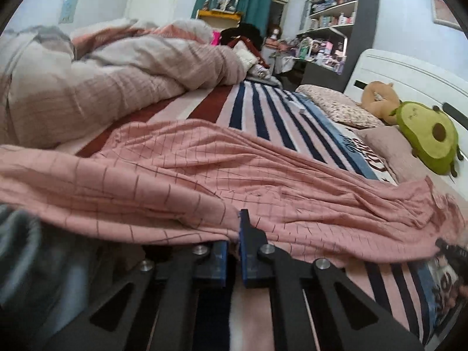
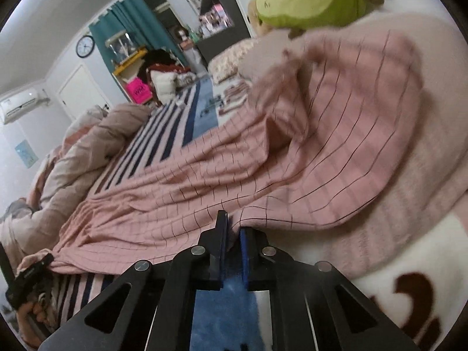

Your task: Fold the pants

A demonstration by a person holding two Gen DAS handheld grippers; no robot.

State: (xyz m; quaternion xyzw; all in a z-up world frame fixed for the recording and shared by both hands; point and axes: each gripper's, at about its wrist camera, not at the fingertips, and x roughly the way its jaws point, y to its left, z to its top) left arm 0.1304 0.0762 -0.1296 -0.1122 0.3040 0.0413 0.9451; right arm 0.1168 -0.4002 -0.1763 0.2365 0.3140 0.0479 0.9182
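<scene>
On the left, the left claw point(image 1: 234, 234) is seen closed on the near edge of the pink checked pants point(image 1: 204, 169), with cloth pinched between its blue pads. The pants are spread across the striped blanket point(image 1: 263, 111) on the bed, and their long axis runs across both claws, from left to right, not away from them. To the far left a rumpled quilt point(image 1: 102, 82) is heaped, apart from the pants.

Further right, the right claw point(image 2: 232, 231) is likewise closed on the same near edge, a small tuck of fabric being gripped between its pads. From there the cloth rises to the right over a pale pillow point(image 2: 424, 134), where it looks blurred. In the right wrist view the left claw appears low at the left, at the far end of the pants' near edge; so each claw holds the part nearer to it.

The coming move is judged to depend on this: the free bulk of the pants lies ahead of both claws, so the held edge would be carried forward over it.

At the head of the bed an avocado plush toy point(image 1: 430, 137) rests by the pillows. A shelf unit point(image 1: 333, 20) beyond the bed is crowded with small items, too small to be told apart.
</scene>
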